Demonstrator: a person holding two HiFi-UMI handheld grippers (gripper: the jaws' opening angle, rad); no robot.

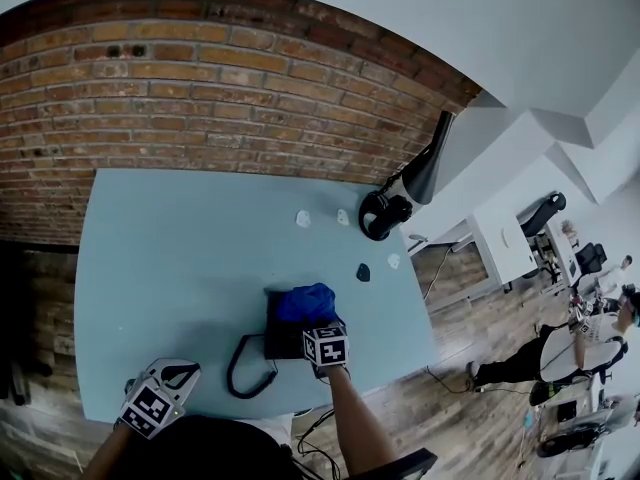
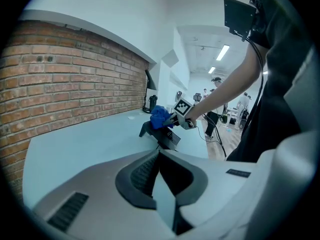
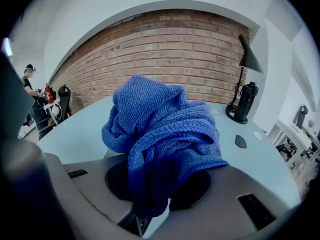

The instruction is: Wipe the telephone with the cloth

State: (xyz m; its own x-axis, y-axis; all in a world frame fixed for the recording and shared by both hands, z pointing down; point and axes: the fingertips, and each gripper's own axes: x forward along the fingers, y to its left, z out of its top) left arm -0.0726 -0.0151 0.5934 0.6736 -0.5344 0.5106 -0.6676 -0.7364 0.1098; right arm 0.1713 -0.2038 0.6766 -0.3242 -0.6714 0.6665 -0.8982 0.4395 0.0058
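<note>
Right gripper (image 3: 150, 199): jaws are clamped on the blue cloth (image 3: 160, 129), which is bunched up between them.
Cloth: it is laid on top of the telephone (image 1: 283, 336), toward its 12 o'clock end in the head view.
Telephone: it is set by the table's (image 1: 170, 258) 6 o'clock edge, with its cord (image 1: 240, 373) looped at 8 o'clock.
Left gripper (image 2: 162, 186): it is held at the table's 7 o'clock corner, jaws narrowly apart with nothing between them.
Lamp (image 1: 415, 183): it is seen at 2 o'clock from the telephone.

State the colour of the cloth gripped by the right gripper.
Blue. The cloth shows best in the right gripper view, where it fills the middle of the picture.
</note>
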